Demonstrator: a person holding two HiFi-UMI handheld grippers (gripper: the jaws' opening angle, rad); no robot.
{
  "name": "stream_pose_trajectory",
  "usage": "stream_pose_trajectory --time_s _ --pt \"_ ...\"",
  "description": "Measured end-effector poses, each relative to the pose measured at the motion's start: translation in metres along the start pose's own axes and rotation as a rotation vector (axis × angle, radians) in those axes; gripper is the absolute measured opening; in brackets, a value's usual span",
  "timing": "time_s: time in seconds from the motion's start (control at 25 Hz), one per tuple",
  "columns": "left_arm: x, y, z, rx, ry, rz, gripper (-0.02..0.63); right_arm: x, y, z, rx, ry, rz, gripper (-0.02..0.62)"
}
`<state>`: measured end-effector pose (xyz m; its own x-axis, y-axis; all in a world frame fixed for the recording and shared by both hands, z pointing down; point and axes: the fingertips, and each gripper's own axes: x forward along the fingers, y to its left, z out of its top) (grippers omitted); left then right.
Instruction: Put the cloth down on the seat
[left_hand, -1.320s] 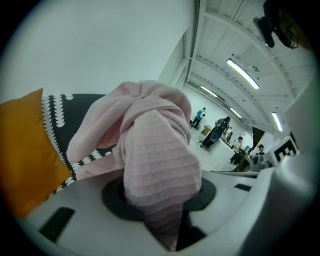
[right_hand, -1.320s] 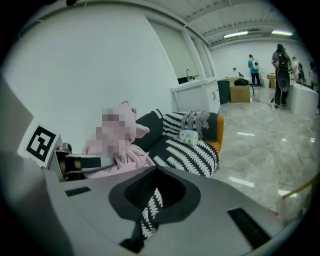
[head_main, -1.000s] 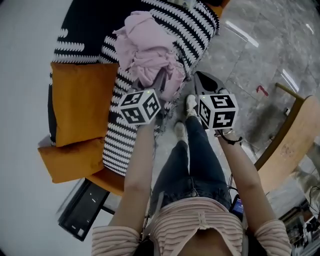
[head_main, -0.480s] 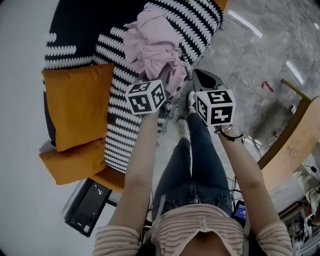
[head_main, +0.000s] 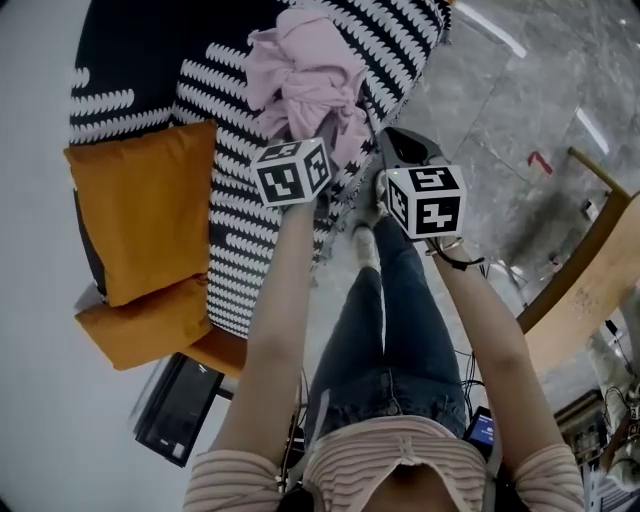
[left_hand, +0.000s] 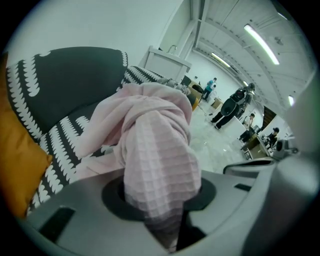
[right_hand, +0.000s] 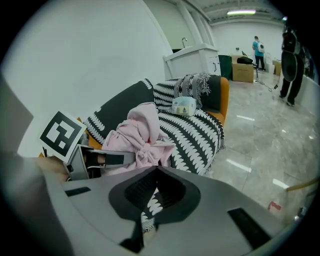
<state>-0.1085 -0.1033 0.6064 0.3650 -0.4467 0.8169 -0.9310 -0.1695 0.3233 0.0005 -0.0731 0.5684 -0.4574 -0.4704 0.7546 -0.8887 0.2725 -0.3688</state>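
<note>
The setting was a bright hall with a glossy grey stone floor (head_main: 520, 110) and a white wall, against which stood a sofa whose seat was covered by a black-and-white scallop-patterned throw (head_main: 215, 190). The bunched pale pink waffle-weave cloth (head_main: 305, 70) hung over the front part of that seat. One thick fold was pinched in the left claw (right_hand: 125, 159), whose jaws were clamped on it. The lower folds looked to be down at the cover, though actual contact could not be made out. The right claw (right_hand: 154, 172) hovered just beside it, over the seat's front edge, with its jaws drawn together and nothing in them. To put the cloth down well, the left claw probably needed to go low enough for the bulk of the cloth to bear on the cover before letting go. It would also do best to release well inside the front edge, since a bundle dropped at the lip could slide to the floor. Withdrawing straight back along the jaws should keep the loose weave from snagging. Open room lay toward the middle and back of the seat. Two orange velvet cushions (head_main: 140, 210) crowded one end, a small pale packet (right_hand: 183, 106) lay near the far end, and the person's legs (head_main: 390, 320) stood close to the front edge.
</note>
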Motion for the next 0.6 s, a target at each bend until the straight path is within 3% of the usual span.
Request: stream_pose_trajectory --time_s 0.6 --pt "0.045 0.006 -0.025 0.019 0.103 0.012 0.160 0.030 -0.005 -0.015 -0.011 0.074 0.004 0.008"
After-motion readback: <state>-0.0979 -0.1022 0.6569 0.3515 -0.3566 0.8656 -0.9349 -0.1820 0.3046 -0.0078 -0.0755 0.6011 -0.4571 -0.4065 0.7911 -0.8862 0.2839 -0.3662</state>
